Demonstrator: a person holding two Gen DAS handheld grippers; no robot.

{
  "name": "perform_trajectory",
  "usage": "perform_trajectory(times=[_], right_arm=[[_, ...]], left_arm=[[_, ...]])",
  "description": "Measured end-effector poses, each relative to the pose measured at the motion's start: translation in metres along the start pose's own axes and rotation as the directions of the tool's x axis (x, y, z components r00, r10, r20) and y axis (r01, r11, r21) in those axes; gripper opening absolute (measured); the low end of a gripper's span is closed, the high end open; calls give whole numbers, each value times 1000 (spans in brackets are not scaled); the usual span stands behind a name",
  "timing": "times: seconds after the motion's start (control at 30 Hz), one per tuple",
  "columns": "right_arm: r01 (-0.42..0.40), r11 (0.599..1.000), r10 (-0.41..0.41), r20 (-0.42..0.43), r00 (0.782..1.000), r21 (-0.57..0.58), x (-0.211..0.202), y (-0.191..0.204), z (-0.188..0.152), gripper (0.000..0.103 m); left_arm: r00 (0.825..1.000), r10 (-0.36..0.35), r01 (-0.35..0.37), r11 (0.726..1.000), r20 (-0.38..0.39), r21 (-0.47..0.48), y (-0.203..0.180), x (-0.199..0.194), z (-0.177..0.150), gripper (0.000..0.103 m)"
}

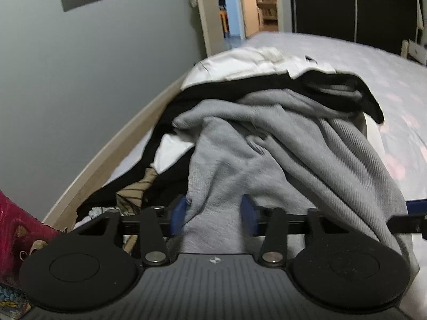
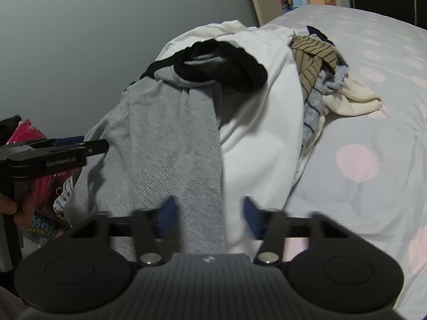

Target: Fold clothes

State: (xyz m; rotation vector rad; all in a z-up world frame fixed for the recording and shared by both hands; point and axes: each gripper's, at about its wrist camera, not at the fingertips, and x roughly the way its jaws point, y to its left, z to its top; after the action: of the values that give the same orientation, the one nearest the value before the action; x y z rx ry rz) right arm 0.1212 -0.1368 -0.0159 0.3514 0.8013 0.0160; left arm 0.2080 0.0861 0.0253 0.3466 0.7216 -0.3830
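A grey ribbed garment (image 1: 267, 144) lies on top of a pile of clothes on the bed. It also shows in the right wrist view (image 2: 170, 144). My left gripper (image 1: 213, 216) has a bunch of the grey fabric between its blue pads, jaws closed around it. It appears at the left of the right wrist view (image 2: 53, 152). My right gripper (image 2: 208, 216) hovers with its pads apart over the grey garment's lower edge, next to a white garment (image 2: 261, 122). A black garment (image 2: 224, 64) lies on the pile's top.
The bed (image 2: 373, 106) has a pale sheet with pink dots. A striped tan garment (image 2: 309, 53) and a cream one (image 2: 352, 98) lie right of the pile. A wooden bed frame (image 1: 112, 149) and a grey wall are on the left. Pink items (image 1: 16, 229) sit at the lower left.
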Motion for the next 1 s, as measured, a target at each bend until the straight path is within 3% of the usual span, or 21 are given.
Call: perform_trajectory(times=[0.03,0.1,0.23,0.33,0.5,0.67,0.77,0.87,0.93,1.0], right_arm=[[9,1000,-9,3,1000,-11,0,1,-1,24],[25,999,-24,24,999,-32,-4,4,-3,5],[65,997,-60,98,993,-48,-28,6,-3,3],[116,992,-106,161,981,-54,-53,5,-2,3],[183,983,-185,261,948,32,-112,-14,-9,1],[294,951,-310,319,896,98,-162,-33,-38,0],[359,925,-381,313,870,127,-187,-49,-50,0],[413,898,-441,326,836,154,-213,-64,-60,0],[453,875,-484,334,809,171,-233,-73,-65,0],[499,848,-529,345,776,178,-255,-84,-68,0]], left_arm=[[1000,4,-4,1000,1,11,-3,-1,1,17],[999,7,-9,999,33,38,-9,-10,4,3],[993,-29,18,996,118,89,-28,-41,16,2],[975,-102,75,987,197,141,-54,-77,28,2],[927,-241,192,963,288,189,-100,-130,46,1],[874,-394,305,900,285,311,-161,-164,46,1],[835,-487,382,848,255,368,-195,-176,44,1],[780,-582,467,785,229,407,-225,-187,42,1],[737,-639,516,743,221,426,-242,-198,40,1],[681,-698,567,694,222,443,-258,-211,36,0]])
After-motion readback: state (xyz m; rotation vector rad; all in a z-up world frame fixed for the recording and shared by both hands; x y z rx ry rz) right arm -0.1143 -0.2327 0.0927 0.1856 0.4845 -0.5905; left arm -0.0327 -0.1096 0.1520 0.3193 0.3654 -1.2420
